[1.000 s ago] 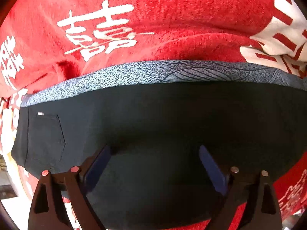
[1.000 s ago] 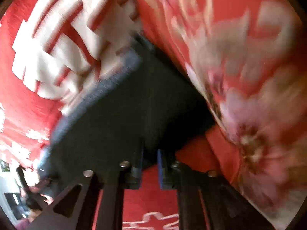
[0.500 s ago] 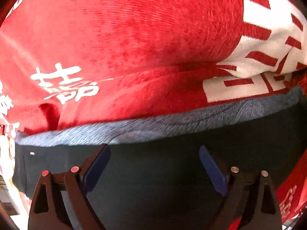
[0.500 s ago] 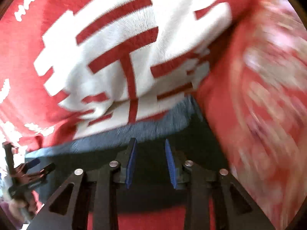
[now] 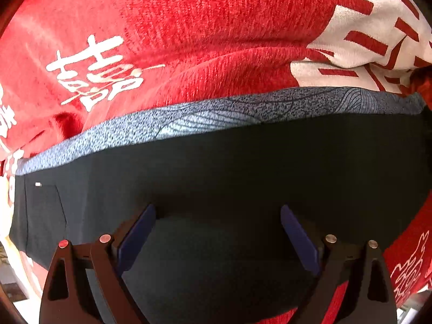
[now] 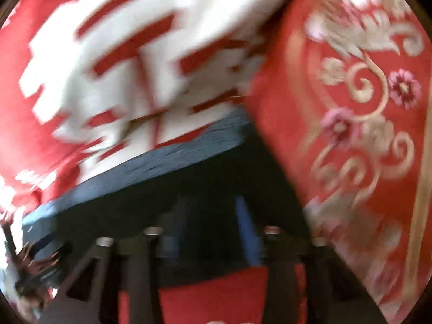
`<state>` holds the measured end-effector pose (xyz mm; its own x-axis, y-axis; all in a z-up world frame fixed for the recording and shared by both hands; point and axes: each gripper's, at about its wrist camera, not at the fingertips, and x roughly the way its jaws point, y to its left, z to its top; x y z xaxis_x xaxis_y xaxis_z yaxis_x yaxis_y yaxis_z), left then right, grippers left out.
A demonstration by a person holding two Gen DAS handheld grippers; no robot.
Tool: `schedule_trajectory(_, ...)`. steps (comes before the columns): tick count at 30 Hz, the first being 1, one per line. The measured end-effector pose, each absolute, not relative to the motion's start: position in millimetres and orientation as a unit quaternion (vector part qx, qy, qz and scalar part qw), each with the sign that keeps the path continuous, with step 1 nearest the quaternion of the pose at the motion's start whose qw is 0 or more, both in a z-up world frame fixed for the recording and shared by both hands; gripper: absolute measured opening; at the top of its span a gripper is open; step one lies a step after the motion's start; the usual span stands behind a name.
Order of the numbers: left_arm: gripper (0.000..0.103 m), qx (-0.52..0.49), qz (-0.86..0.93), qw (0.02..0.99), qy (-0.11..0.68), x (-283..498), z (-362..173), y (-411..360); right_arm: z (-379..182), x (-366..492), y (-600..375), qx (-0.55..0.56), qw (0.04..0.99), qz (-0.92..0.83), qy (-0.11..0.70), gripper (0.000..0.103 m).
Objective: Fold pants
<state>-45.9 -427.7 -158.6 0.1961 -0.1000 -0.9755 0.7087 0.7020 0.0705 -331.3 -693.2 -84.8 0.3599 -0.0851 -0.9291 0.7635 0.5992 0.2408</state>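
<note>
A red blanket (image 5: 216,27) with white characters covers the surface. The black pants (image 5: 243,167) lie on it, grey waistband (image 5: 205,116) away from both cameras. The left gripper (image 5: 217,232) has fingers wide apart above the pants; the right gripper (image 6: 213,226), blurred, has fingers apart too.

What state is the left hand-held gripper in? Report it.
Open: the left hand-held gripper has its fingers spread wide over the black pants, gripping nothing.
</note>
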Motion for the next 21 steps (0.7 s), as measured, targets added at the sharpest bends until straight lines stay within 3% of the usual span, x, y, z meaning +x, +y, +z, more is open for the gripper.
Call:
schedule_trajectory(7, 0.097, 0.239, -0.266, 0.732, 0.58, -41.3, -166.0, -414.5, -120.9, -307.5, -642.1, 0.341, 0.752, -0.249, 0.507, 0.062)
schedule_trajectory(13, 0.103, 0.221, -0.286, 0.729, 0.582, -38.1, -170.5, -405.2, -127.6, -305.0, -649.2, 0.383, 0.753, -0.203, 0.495, 0.082)
schedule_trajectory(21, 0.102, 0.239, -0.321, 0.715, 0.573, -39.2, -143.2, -345.6, -103.0, -315.8, -620.3, 0.522, 0.716, -0.146, 0.441, 0.083)
